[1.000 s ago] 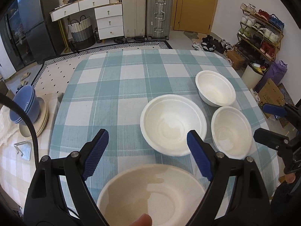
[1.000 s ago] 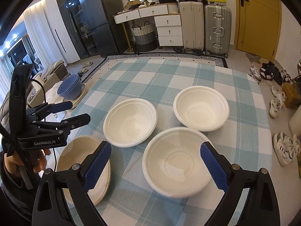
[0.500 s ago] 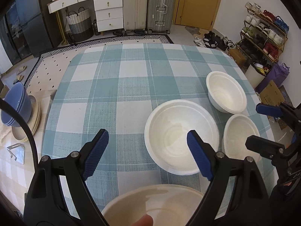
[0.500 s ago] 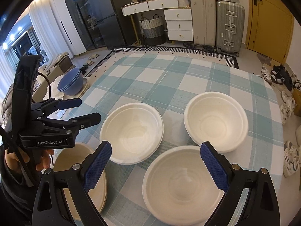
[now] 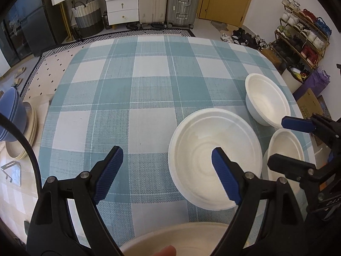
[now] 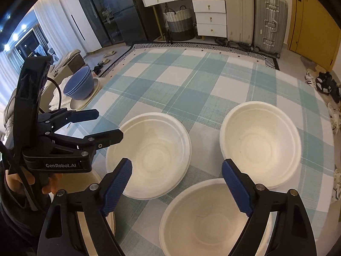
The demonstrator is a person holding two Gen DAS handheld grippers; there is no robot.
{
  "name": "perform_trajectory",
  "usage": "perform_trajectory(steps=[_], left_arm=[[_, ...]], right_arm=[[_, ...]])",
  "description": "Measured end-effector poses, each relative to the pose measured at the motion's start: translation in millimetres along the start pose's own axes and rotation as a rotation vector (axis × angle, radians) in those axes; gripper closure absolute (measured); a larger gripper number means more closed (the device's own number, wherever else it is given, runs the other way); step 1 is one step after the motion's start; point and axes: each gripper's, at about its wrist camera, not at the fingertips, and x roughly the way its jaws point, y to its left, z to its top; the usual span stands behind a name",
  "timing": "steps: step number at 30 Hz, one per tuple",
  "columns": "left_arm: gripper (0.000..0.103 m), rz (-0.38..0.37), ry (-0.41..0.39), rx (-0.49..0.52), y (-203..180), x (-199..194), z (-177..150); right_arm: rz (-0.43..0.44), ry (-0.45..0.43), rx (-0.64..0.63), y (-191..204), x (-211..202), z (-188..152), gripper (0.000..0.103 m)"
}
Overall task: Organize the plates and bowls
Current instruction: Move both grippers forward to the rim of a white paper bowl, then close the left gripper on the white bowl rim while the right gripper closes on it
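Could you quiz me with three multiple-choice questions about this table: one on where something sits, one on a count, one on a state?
1. Where are the stacked blue bowls?
A. Beside the checked table, on cream plates
B. Among the white bowls
C. On the drawers

2. How many white paper bowls stand on the teal-and-white checked tablecloth?
A. One
B. Three
C. Five

3. The right hand-held gripper is:
A. Clamped on a bowl
B. Open, empty
C. Holding a plate

Answers: 1 A, they sit off the table's left edge. 2 B, three show in the right view. 3 B, nothing is between its pads.
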Motion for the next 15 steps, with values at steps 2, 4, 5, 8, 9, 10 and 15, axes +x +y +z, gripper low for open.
perform_trajectory(steps=[2,4,5,8,9,10,15], left_arm=[[0.019,-0.003,0.008,-0.002,2,5,0],[0.020,-0.009,0.017,-0.003,3,11,1],[0.020,-0.010,0.021,-0.002,4,14,1],[0.021,-0.016,0.034,-0.001,6,22,2],[0.022,-0.019,0.038,-0.002,7,24,2],[0.023,-0.021,0.041,-0.002,7,26,2],[0.027,-0.029,0.062,0.005,10,36,2]], right_arm=[[0.000,0.009,-0.002,-1,5,2,0.018],[0.003,0.019,-0.002,-2,11,3,0.021],[0.006,0.025,-0.002,-2,14,4,0.022],[0.013,0.042,0.000,-4,21,6,0.024],[0.016,0.045,0.001,-4,24,7,0.025],[0.023,0.051,0.004,-4,27,8,0.028],[0.029,0.075,0.007,-6,38,9,0.038]])
